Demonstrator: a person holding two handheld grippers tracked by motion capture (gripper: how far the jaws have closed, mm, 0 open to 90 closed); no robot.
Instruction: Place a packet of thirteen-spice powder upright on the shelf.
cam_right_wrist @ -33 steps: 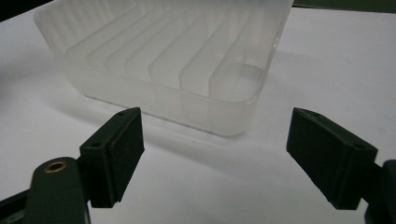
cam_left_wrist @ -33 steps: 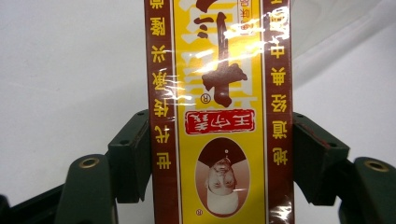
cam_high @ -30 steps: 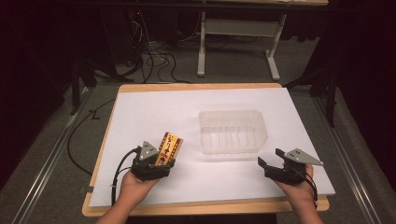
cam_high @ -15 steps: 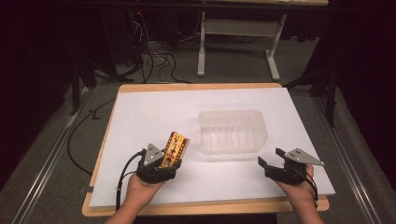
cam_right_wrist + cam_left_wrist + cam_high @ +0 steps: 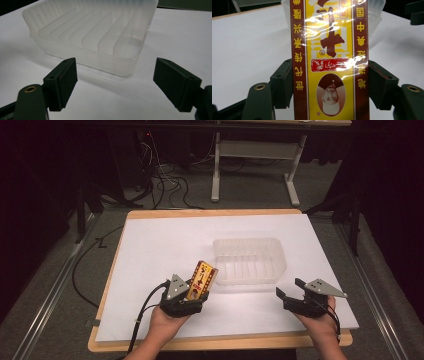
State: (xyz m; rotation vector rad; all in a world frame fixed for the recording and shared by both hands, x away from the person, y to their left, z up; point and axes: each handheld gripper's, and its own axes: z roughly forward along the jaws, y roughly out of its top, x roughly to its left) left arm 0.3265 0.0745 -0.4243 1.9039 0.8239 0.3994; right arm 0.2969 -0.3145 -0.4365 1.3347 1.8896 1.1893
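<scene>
A yellow and dark red packet (image 5: 202,278) printed with Chinese characters is clamped between the jaws of my left gripper (image 5: 192,296), just left of the clear plastic tray (image 5: 249,260). In the left gripper view the packet (image 5: 329,60) stands lengthwise between both pads (image 5: 284,85), wrapped in shiny film, with the tray's rim (image 5: 377,10) behind it. My right gripper (image 5: 290,295) rests near the table's front right, its jaws wide apart and bare. The right gripper view looks at the ribbed tray (image 5: 95,37) across white table surface; nothing lies in the tray.
A white sheet (image 5: 165,240) covers the wooden table top (image 5: 210,213). Cables (image 5: 165,185) lie on the floor behind the table, beside a white table frame (image 5: 255,155). A metal rail (image 5: 50,290) runs along the floor on the left.
My left gripper has carried the packet to the right, closer to the tray's front left corner. The right gripper has stayed where it was.
</scene>
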